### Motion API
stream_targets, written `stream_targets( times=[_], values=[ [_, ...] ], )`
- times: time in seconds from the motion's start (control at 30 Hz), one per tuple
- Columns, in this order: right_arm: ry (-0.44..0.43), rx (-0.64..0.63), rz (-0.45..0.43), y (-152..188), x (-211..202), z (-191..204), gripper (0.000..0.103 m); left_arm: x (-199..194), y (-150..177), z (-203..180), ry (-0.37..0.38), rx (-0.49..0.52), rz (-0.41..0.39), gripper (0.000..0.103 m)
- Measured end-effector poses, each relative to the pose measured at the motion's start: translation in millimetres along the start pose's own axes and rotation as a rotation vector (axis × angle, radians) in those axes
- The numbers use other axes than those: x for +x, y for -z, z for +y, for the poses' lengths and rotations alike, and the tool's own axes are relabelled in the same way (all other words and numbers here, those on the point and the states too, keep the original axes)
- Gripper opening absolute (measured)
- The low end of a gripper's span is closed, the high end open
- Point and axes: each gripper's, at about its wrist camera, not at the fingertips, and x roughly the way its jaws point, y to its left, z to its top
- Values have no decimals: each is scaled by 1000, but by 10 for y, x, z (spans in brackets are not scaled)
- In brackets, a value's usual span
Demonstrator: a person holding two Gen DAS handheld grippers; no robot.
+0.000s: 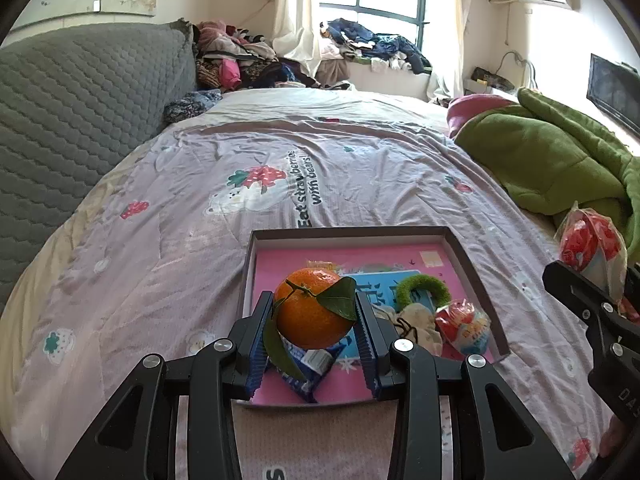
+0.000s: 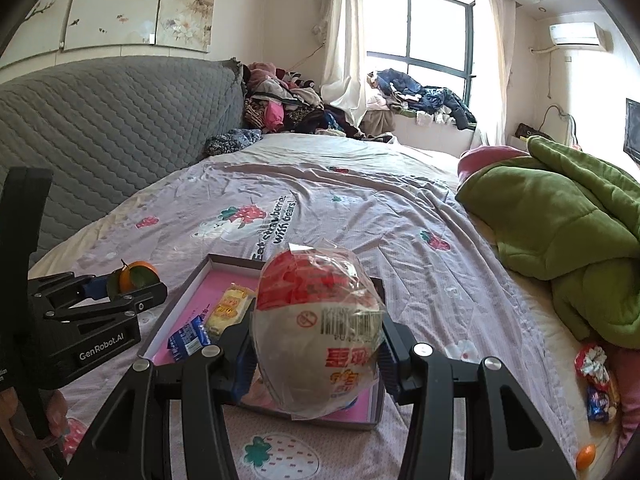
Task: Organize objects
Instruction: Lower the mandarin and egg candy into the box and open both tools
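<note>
Left wrist view: the left tool point(image 1: 316, 316) grips an orange point(image 1: 314, 314); the box point(image 1: 476, 276) lies directly below. The right tool point(image 2: 316, 344) grips a wrapped bun point(image 2: 320, 332).

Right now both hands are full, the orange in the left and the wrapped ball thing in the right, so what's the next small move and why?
Probably lower the left gripper and let go of the orange. It already hangs over the pink-lined box, above the blue packet, with its jaws closed on it. The right gripper can follow with the wrapped ball, which also sits over the box.
</note>
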Motion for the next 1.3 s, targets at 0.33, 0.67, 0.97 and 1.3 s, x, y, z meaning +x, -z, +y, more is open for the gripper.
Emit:
stream_targets(
  times=[0.33, 0.67, 0.97, 1.3],
  values=[
    [11, -56, 51, -44, 603, 18, 51, 538, 5, -33, 7, 20, 43, 39],
    [10, -69, 152, 92, 1292, 39, 51, 1065, 67, -53, 3, 40, 98, 39],
    [-24, -28, 269, 289, 1750, 45, 51, 1316, 163, -31, 16, 39, 144, 40],
    [-43, 19, 334, 382, 1898, 1, 51, 1379, 196, -31, 8, 42, 156, 41]
  ],
)
